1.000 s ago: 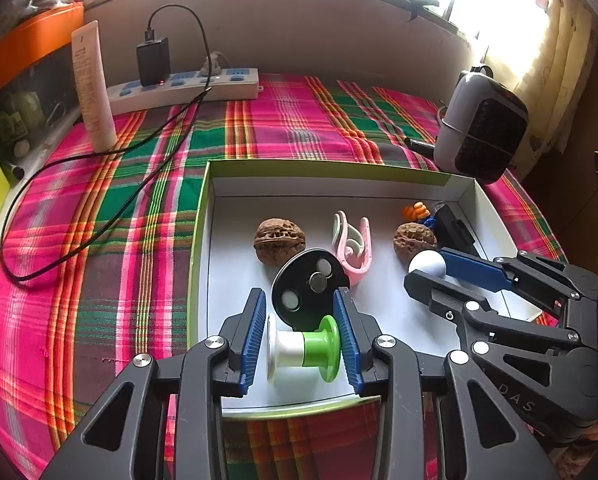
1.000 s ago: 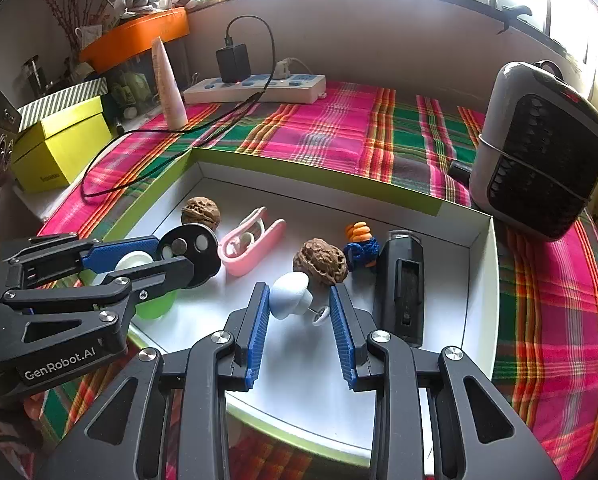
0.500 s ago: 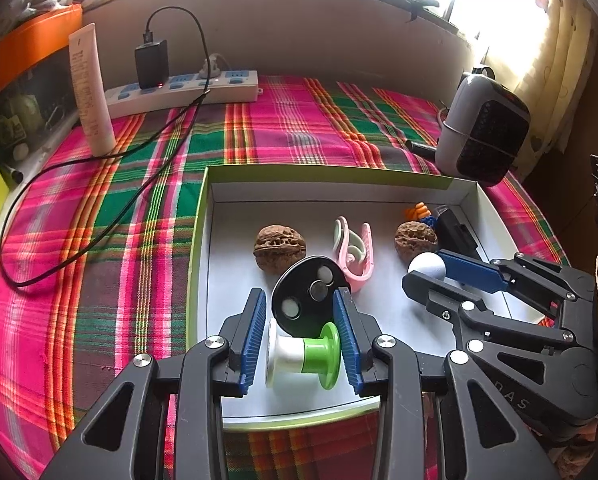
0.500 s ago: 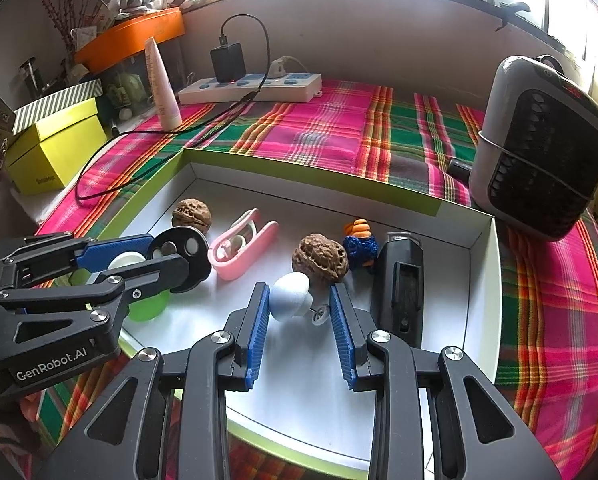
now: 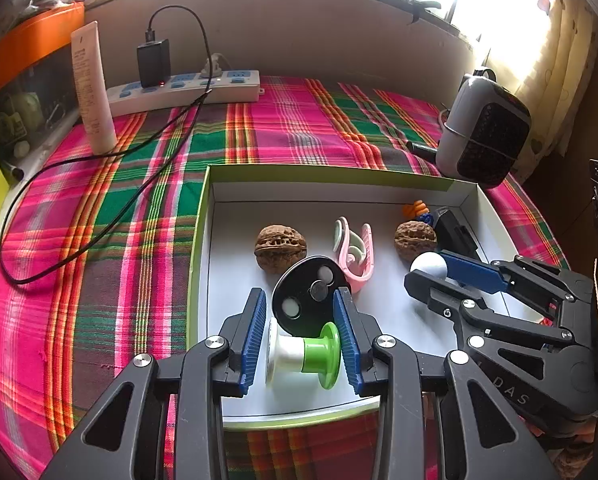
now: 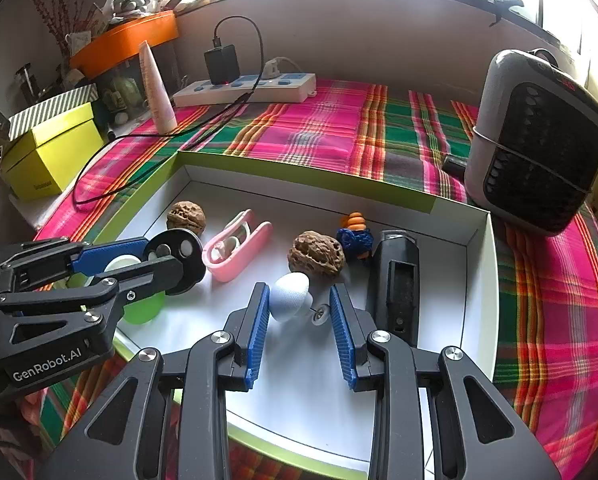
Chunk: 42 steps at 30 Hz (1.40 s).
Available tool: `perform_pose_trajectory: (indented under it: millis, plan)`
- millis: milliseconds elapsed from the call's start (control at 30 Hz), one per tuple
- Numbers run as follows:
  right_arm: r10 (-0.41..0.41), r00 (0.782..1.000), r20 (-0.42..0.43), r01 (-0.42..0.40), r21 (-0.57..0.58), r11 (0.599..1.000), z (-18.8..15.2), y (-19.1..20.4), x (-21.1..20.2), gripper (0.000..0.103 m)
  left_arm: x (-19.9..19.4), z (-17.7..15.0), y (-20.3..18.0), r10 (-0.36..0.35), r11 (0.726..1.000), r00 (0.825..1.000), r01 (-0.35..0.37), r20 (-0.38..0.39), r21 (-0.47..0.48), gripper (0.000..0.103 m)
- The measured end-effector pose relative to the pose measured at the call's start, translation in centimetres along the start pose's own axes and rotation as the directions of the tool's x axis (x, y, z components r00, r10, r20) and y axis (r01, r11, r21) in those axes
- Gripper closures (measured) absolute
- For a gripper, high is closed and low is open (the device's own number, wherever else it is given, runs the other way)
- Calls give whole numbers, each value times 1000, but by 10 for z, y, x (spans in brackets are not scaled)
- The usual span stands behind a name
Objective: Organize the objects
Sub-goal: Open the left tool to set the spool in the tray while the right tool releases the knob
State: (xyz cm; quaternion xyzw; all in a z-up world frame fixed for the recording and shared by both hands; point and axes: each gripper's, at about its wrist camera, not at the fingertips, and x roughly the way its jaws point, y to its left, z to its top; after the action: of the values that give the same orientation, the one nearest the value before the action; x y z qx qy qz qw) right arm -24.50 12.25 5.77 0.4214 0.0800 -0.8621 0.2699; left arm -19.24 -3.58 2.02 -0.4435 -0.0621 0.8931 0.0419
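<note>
A shallow white tray with green rim (image 5: 203,216) (image 6: 479,280) holds the objects. My left gripper (image 5: 301,334) stands open around a white-and-green spool (image 5: 303,354) lying on the tray floor, with a black disc (image 5: 309,300) just beyond it. My right gripper (image 6: 299,320) stands open around a white mushroom-shaped knob (image 6: 289,296), its pads near but not pressing it. In the tray also lie two walnuts (image 5: 281,246) (image 6: 317,254), a pink clip (image 5: 355,254) (image 6: 235,250), an orange-blue toy (image 6: 355,234) and a black rectangular device (image 6: 395,280).
The tray sits on a plaid cloth (image 5: 99,240). A grey heater (image 6: 539,140) stands at the right, a power strip (image 5: 179,88) with a charger and cable at the back, a white tube (image 5: 93,88) at back left, and a yellow box (image 6: 51,152) at the left.
Both grippers have drawn back slightly from the tray's objects; the spool and the knob lie where they were. The jaws' openings look unchanged.
</note>
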Motion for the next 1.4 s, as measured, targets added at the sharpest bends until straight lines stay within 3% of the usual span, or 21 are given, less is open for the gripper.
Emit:
perform_pose_trajectory:
  millis: [400, 567, 1400]
  plan:
    - [2, 1000, -14, -2, 8, 1000, -2, 0, 1, 70, -1, 0, 0, 0, 1000, 1000, 0, -1, -2, 69]
    - [0, 1000, -7, 0, 5, 1000, -2, 1, -2, 60, -1, -1, 1, -1, 1000, 1000, 1, -1, 0, 69]
    - [-30, 999, 41, 28, 30, 999, -9, 4, -27, 59, -36, -12, -3, 21, 1000, 998, -22, 57, 2, 66]
